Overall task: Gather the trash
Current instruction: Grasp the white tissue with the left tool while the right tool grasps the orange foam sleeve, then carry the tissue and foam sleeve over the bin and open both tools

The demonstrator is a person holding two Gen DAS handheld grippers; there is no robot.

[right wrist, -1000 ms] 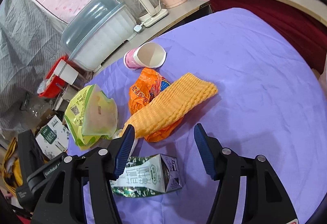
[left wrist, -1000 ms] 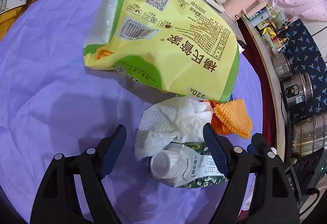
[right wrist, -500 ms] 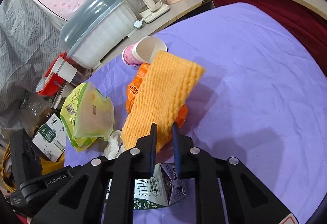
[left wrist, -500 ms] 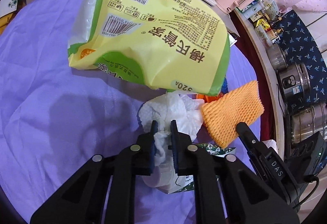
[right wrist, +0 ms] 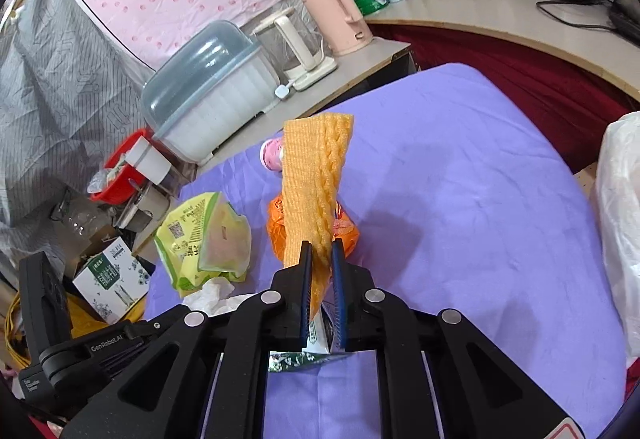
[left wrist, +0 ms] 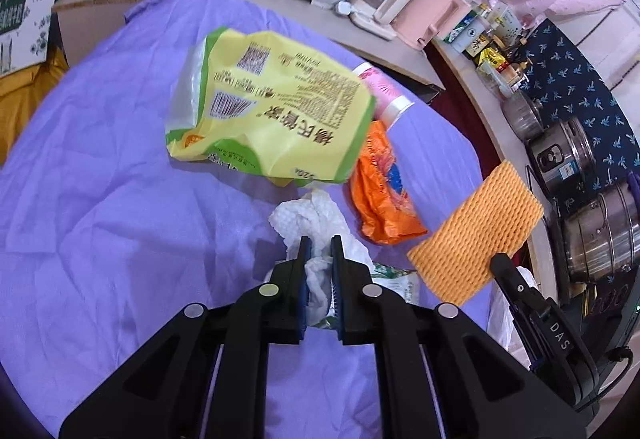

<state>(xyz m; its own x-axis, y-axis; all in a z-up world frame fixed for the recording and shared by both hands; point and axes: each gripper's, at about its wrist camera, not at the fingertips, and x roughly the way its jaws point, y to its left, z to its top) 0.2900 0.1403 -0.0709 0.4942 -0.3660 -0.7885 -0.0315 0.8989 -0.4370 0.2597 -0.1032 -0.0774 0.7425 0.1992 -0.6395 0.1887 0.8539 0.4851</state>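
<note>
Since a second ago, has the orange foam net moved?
Yes. The orange foam net, clamped in the right gripper, has risen off the orange wrapper and stands upright.

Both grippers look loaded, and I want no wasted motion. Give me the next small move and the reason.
Probably carry both loads across to the white plastic bag at the table's edge. The left gripper is clamped on the crumpled white tissue, and the right gripper on the orange foam net, which hangs clear of the purple cloth.
</note>
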